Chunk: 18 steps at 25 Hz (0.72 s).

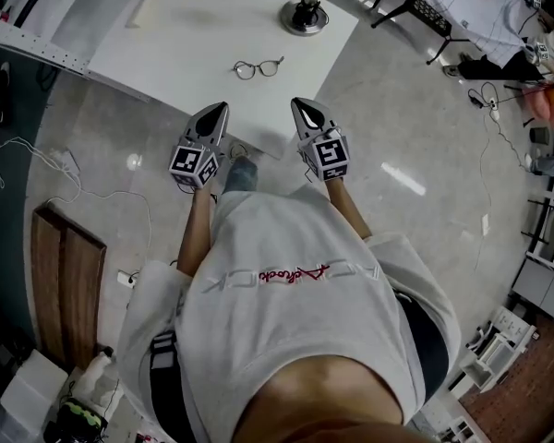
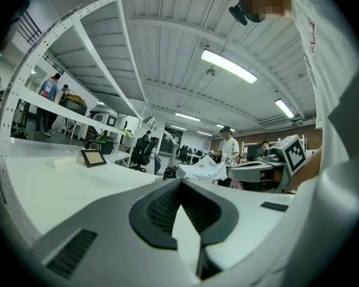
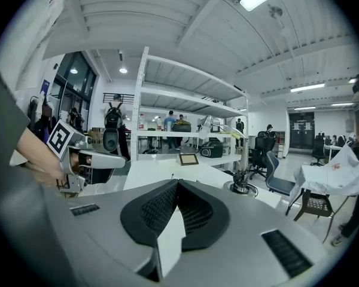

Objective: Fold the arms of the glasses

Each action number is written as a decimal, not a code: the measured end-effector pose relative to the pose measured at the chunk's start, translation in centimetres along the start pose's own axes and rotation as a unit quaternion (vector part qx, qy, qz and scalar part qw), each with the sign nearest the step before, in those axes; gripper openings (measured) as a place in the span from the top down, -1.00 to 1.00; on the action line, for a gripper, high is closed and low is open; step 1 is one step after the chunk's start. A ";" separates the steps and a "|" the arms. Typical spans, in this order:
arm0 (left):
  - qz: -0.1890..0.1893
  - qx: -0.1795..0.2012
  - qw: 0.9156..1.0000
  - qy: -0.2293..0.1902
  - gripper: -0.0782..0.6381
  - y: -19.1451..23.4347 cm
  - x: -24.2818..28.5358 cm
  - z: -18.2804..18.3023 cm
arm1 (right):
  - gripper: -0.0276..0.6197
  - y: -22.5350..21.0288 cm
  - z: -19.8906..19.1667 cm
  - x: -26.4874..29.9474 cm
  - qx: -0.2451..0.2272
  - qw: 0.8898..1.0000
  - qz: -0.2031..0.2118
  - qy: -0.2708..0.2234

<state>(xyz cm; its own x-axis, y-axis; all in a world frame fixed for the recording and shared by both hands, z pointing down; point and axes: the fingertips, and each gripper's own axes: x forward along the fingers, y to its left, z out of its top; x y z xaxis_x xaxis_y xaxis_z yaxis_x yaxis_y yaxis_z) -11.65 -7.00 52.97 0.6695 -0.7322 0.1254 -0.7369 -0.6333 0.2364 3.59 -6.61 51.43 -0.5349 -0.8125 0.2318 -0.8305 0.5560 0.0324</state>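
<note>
A pair of thin dark-rimmed glasses lies on the white table, near its front edge, with its arms spread out. Both grippers hover side by side over that front edge, short of the glasses and apart from them. My left gripper is shut with nothing in it, its pads meeting at the tip. To its right, my right gripper is shut and empty as well. Neither gripper view shows the glasses.
A round metal stand base sits on the table behind the glasses. A small framed plate stands farther back. A wooden bench and loose cables lie on the floor to the left. Other people stand by distant shelves.
</note>
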 end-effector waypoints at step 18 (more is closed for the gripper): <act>-0.051 -0.011 0.998 0.029 0.71 8.4 5.6 1.9 | 0.85 -5.1 1.1 7.1 0.023 0.997 -0.073 0.023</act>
<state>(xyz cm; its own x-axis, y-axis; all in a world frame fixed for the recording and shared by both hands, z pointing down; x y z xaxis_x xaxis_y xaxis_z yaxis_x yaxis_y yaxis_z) -14.29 -16.87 53.80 0.7452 -0.6485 0.1552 -0.6634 -0.6974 0.2711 3.87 -15.46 51.87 -0.4011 -0.8748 0.2717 -0.9058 0.4230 0.0245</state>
